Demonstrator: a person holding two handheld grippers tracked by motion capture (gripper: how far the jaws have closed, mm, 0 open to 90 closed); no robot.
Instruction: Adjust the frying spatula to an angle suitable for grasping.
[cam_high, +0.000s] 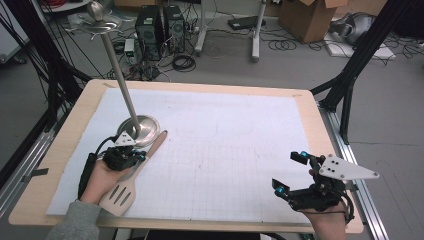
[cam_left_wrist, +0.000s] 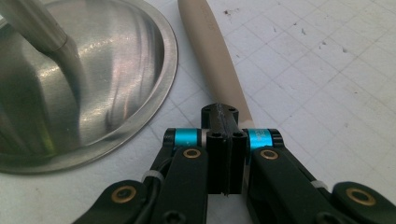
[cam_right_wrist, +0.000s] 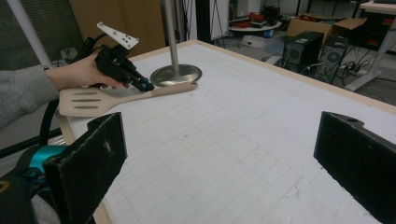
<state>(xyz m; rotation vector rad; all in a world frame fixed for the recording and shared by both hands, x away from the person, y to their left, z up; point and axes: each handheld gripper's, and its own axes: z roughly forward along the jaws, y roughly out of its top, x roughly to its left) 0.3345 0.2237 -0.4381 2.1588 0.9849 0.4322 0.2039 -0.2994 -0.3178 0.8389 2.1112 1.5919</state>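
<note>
The left gripper (cam_left_wrist: 224, 140) has its jaws pressed together on the handle of the spatula (cam_high: 131, 181), which lies flat on the counter (cam_high: 310, 107) at about eight o'clock, its slotted blade toward the person and its handle tip just beside the steel stand base (cam_high: 142, 127). So I judge the grasp made, with lifting and whatever follows still to do. The right gripper (cam_high: 296, 172) waits at four o'clock, jaws wide apart and empty. The left gripper view shows the closed pads over the handle; the right gripper view shows the spatula's blade (cam_right_wrist: 86, 101) resting on the mat.
</note>
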